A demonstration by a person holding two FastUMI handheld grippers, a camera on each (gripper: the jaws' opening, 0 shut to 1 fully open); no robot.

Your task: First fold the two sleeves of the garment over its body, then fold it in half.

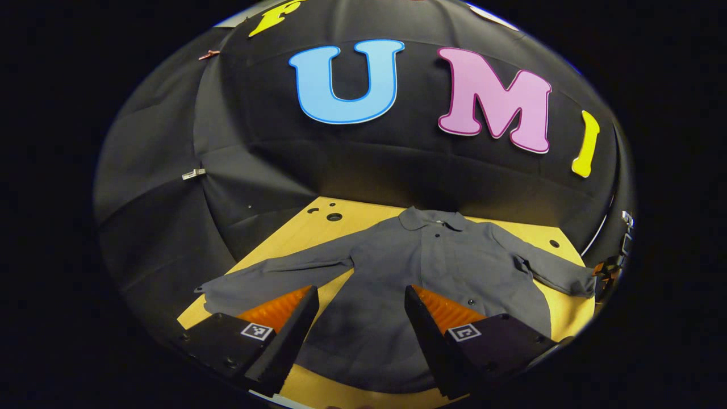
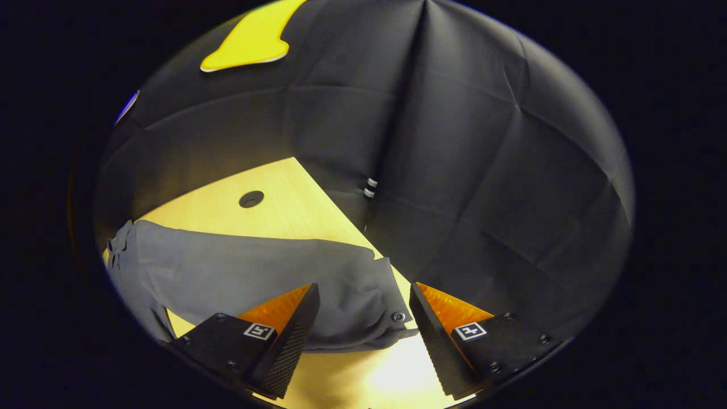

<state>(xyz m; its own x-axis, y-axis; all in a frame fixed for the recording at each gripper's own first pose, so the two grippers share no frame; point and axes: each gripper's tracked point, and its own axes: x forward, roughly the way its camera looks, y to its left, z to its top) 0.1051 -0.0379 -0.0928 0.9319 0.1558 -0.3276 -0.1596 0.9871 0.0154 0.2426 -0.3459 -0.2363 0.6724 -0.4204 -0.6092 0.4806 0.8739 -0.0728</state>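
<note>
Left gripper (image 1: 359, 318) hangs above the table (image 1: 318, 218) with its jaws spread wide, gripping nothing. Straight ahead of it and partly beneath its fingers, the grey garment (image 1: 420, 272) lies flat on the wood, collar (image 1: 434, 217) at the far end, front buttoned. One sleeve (image 1: 272, 278) stretches out ahead-left of the gripper, its cuff right by the left finger; the other sleeve (image 1: 554, 264) runs off ahead-right toward the table's corner, crumpled near the shoulder. The hem near the gripper is cut off behind the two fingers, so its edge is hard to trace.

Over to the right gripper view: right gripper (image 2: 363, 318), jaws also parted and bare, hovering over a sleeve end. The cuff (image 2: 369, 301), with a small button on it, sits just ahead between the fingers, closer to the left one, whose tip hides part of the fabric. The sleeve runs away left, where the rest of the garment is cut off in shadow.
</note>
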